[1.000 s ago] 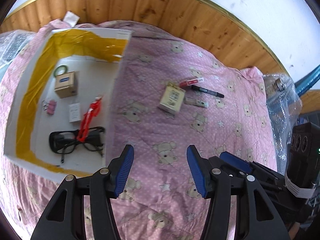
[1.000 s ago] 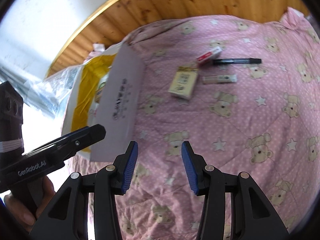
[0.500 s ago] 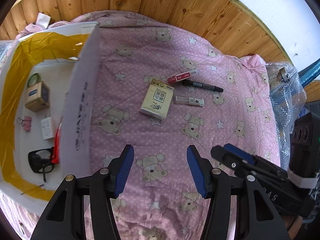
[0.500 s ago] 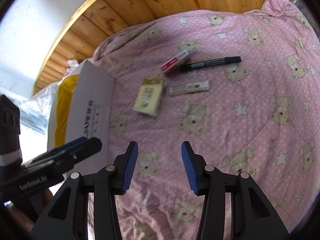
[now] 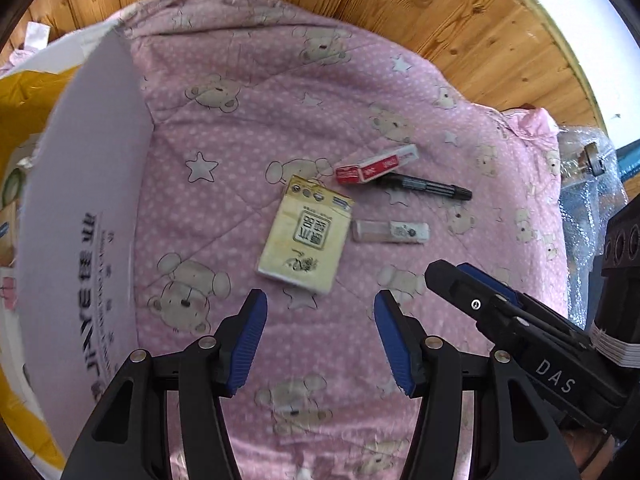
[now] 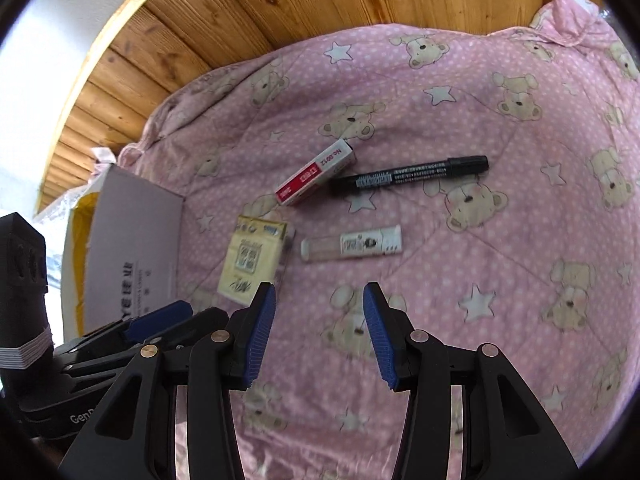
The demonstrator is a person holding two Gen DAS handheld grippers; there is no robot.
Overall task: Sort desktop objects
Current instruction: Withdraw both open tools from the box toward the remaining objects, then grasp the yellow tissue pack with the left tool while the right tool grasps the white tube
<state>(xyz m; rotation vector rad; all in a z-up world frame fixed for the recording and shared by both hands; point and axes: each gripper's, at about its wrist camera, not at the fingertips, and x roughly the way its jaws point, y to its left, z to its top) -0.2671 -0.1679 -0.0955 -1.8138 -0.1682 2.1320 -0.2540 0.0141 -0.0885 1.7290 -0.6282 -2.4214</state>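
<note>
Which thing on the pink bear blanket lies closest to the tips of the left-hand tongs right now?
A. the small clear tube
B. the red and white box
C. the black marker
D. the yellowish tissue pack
D: in the left wrist view the tissue pack lies just beyond the open left tongs, while the marker, red and white box and clear tube lie farther off.

The left black gripper w/ blue ribbed pads hangs w/ jaws spread wide, nothing between them. The right black gripper w/ blue pads is also spread, empty, just beside the left one, both pointing forward.
</note>
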